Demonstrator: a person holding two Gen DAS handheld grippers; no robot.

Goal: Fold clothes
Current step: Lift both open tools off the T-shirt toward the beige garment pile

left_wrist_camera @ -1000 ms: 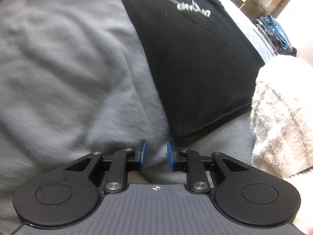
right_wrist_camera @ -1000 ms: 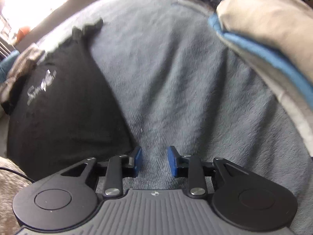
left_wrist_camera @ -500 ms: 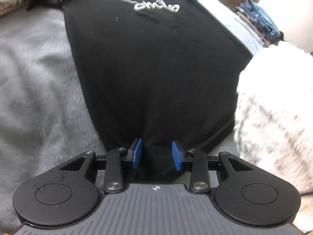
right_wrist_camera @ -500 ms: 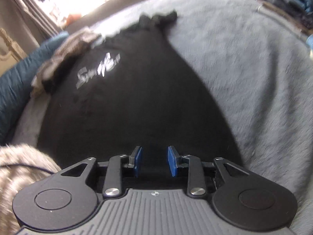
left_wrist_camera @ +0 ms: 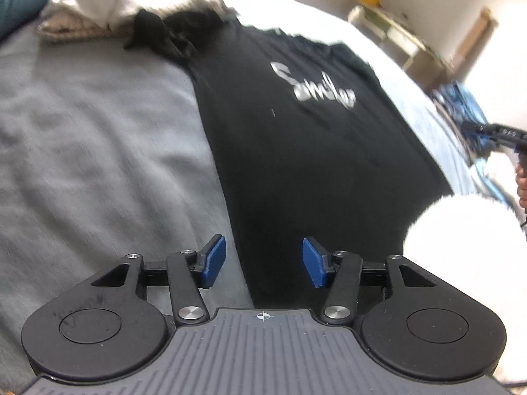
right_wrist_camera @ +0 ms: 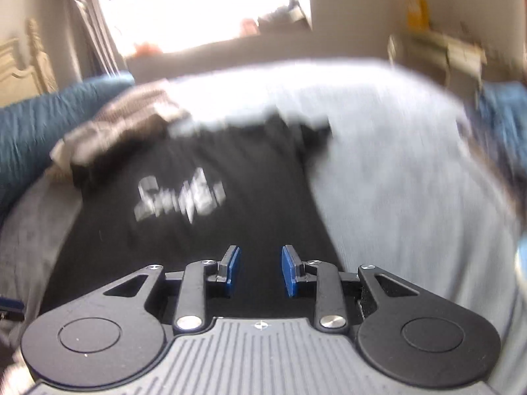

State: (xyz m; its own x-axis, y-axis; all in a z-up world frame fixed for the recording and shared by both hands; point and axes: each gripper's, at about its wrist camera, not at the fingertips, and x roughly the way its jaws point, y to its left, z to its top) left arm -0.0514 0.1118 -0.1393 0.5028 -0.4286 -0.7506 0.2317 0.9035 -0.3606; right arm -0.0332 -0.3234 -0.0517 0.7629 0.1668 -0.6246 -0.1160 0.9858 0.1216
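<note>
Grey fleece blanket (left_wrist_camera: 98,151) covers a bed and fills most of both wrist views, with pale walls, a bright window (right_wrist_camera: 204,6) and a low light-coloured shelf (left_wrist_camera: 388,29) behind it. A black T-shirt (left_wrist_camera: 313,151) lies spread flat on the blanket, its white script lettering (left_wrist_camera: 313,85) facing up and its near hem towards the cameras. At the shirt's far end sits a crumpled pile of beige and brown clothes (left_wrist_camera: 98,10), touching a bunched black sleeve (left_wrist_camera: 158,33). A dark blue pillow (right_wrist_camera: 39,125) lies beyond that pile.

Left tool (left_wrist_camera: 260,261) hangs above the shirt's near left edge. Its blue pads (left_wrist_camera: 214,261) stand well apart and are opening, with nothing held between them; only the shirt edge and blanket show below the gap. A white fluffy item (left_wrist_camera: 467,247) sits just to its right.

Right tool (right_wrist_camera: 260,271) hovers over the near part of the shirt, its blue pads parted by a moderate gap and gripping nothing. This view is blurred.
</note>
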